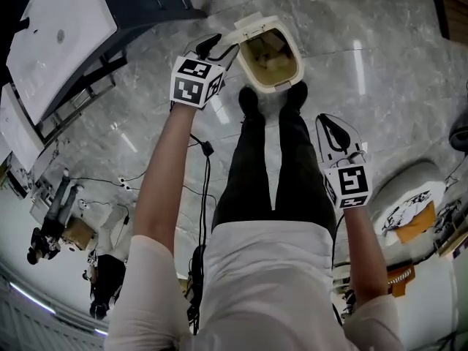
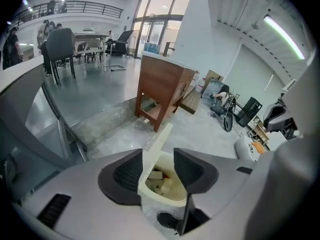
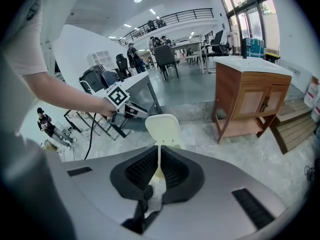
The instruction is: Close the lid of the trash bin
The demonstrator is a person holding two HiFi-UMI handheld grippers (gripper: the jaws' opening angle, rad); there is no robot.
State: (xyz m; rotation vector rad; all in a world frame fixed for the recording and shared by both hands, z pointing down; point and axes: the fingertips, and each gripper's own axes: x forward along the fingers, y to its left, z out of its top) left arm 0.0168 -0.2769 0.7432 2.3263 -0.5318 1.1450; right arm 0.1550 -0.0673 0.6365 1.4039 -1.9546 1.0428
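Note:
A cream trash bin stands on the grey floor just in front of the person's shoes, with rubbish inside. Its lid is up, hinged at the far side. My left gripper hovers at the bin's left rim, open; in the left gripper view the bin and the raised lid show between the spread jaws of the left gripper, nothing touching the pads. My right gripper hangs lower on the right, away from the bin, its jaws together. Above the right gripper the lid stands upright.
A wooden cabinet stands beyond the bin, also seen as the brown cabinet. A desk lies to the left, cables trail on the floor, and a white round object sits at the right.

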